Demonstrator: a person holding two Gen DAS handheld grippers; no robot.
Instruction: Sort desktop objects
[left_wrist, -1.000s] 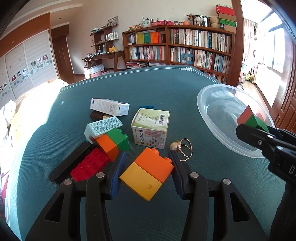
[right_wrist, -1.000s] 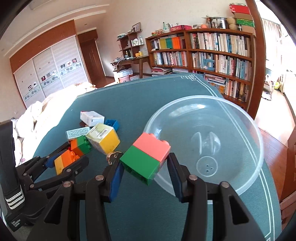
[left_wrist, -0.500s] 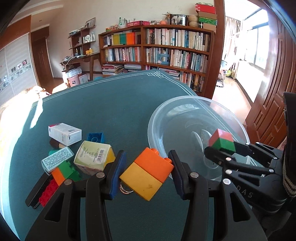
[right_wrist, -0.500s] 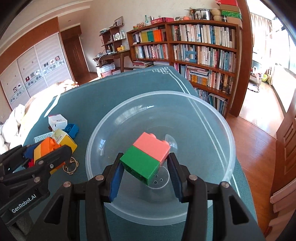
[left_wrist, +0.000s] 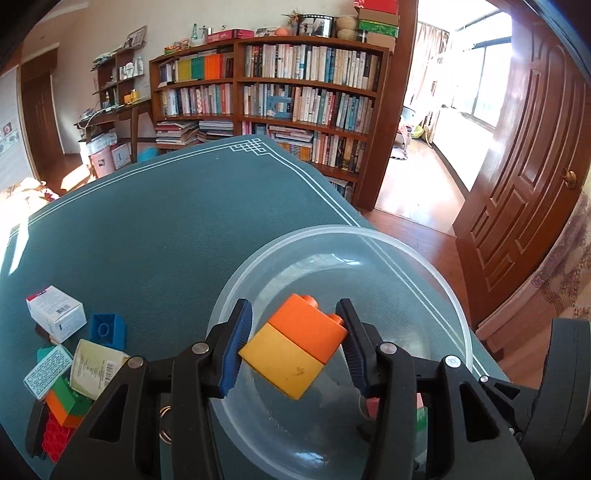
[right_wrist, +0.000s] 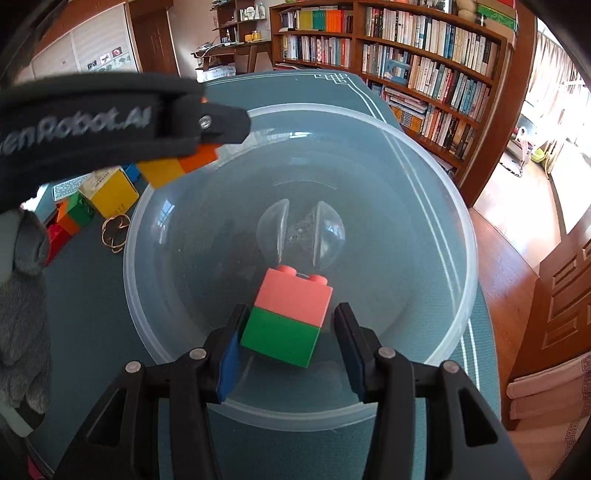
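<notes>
My left gripper (left_wrist: 295, 343) is shut on an orange-and-yellow block (left_wrist: 291, 354), held tilted above the near left part of a clear plastic bowl (left_wrist: 369, 230). The right wrist view shows that block (right_wrist: 177, 166) under the left gripper's fingers (right_wrist: 207, 122) at the bowl's (right_wrist: 369, 118) left rim. My right gripper (right_wrist: 290, 339) reaches down inside the bowl. A pink-and-green block (right_wrist: 291, 314) stands between its jaws. The left pad touches the green half and a narrow gap shows at the right pad.
Left of the bowl lie a white box (left_wrist: 55, 314), a blue brick (left_wrist: 107, 328), a yellow-sided box (left_wrist: 96, 369), a green-and-orange block (left_wrist: 66, 402), a red brick (left_wrist: 55, 439) and a gold ring (right_wrist: 114, 232). The table edge runs just right of the bowl. A grey gloved hand (right_wrist: 22, 314) is at the left.
My left gripper carried the orange-and-yellow block from the pile to over the bowl. The right gripper sank into the bowl, and the pink-and-green block turned squarer between its jaws.
</notes>
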